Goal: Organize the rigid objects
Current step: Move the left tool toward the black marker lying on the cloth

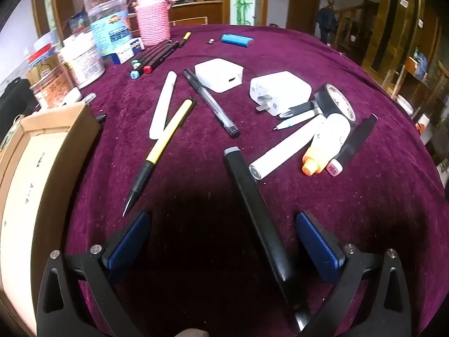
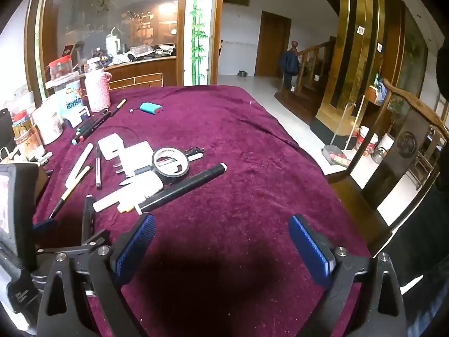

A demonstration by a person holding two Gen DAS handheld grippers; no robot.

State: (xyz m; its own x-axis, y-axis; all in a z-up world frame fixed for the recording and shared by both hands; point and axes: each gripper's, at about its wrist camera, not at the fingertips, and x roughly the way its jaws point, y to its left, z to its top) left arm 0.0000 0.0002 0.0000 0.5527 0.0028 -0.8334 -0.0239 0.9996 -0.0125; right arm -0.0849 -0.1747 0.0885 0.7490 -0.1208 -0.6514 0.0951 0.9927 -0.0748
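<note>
At the table's left edge sits a cardboard box; the part of its inside that shows is bare. Behind it, along the far left corner, stands a cluster of jars and tubs, then a clear plastic jar with a red lid and a glass jar in a pink knitted sleeve; what they hold cannot be made out.

On the purple cloth, moving right from the box: a bundle of black markers near the jars, a white stick, a yellow-and-black pen lying across the stick's near end, a clear pen with a black cap, two white chargers side by side, and a blue lighter toward the far edge. Further right lies a pile: a roll of black tape standing on edge, two pens touching it, a white tube, a white-and-yellow highlighter and a black marker with a pink end.

The left tongs are spread wide, tilted down at the cloth. A long black marker lies between the pads, nearer the right one, with neither pad pressing it.

The right tongs are also spread wide and hold nothing, over bare cloth toward the near right part of the table, with the pile just beyond their left finger.
</note>
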